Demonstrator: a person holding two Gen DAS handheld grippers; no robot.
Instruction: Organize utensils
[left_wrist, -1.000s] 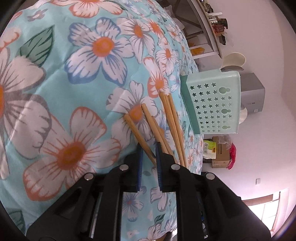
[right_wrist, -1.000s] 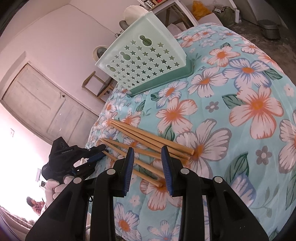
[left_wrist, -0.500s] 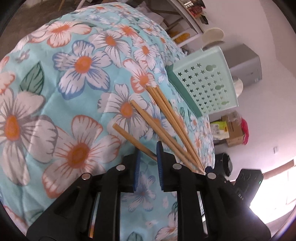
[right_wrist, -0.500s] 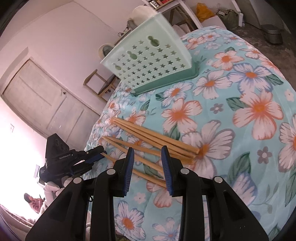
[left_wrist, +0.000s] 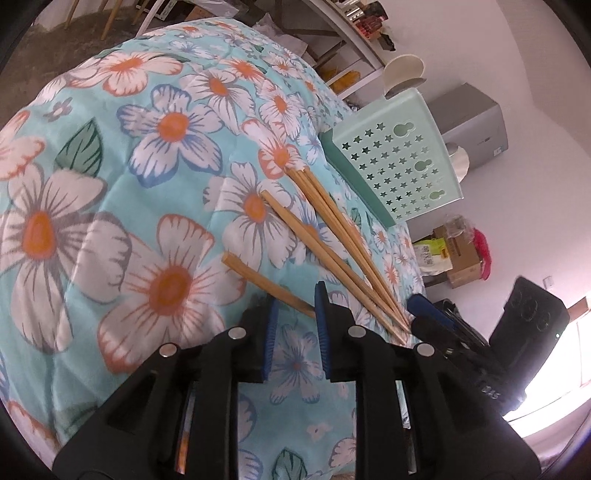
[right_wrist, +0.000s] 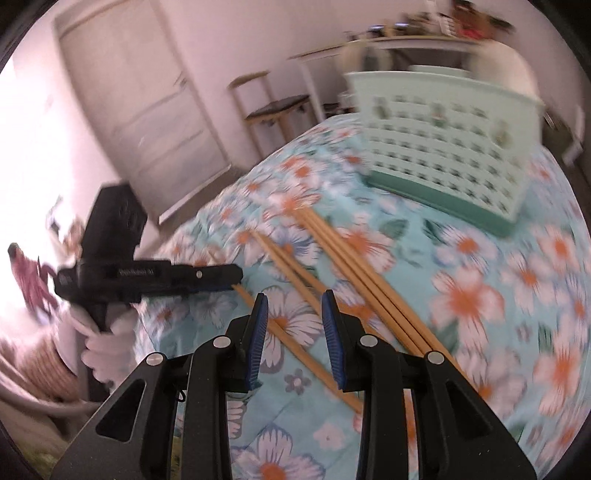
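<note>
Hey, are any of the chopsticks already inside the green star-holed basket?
No. All the chopsticks lie flat on the flowered cloth, in front of the basket.

Right wrist view motion-blurred, holder cut-outs smeared; nearest chopstick tip hidden behind jaws, perhaps touching

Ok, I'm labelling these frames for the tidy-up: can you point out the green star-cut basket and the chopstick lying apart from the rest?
green basket (left_wrist: 402, 166), left wrist view, on its star-perforated side wall.
lone chopstick (left_wrist: 258, 278), left wrist view, mid-shaft, ahead of the tongs.
</note>
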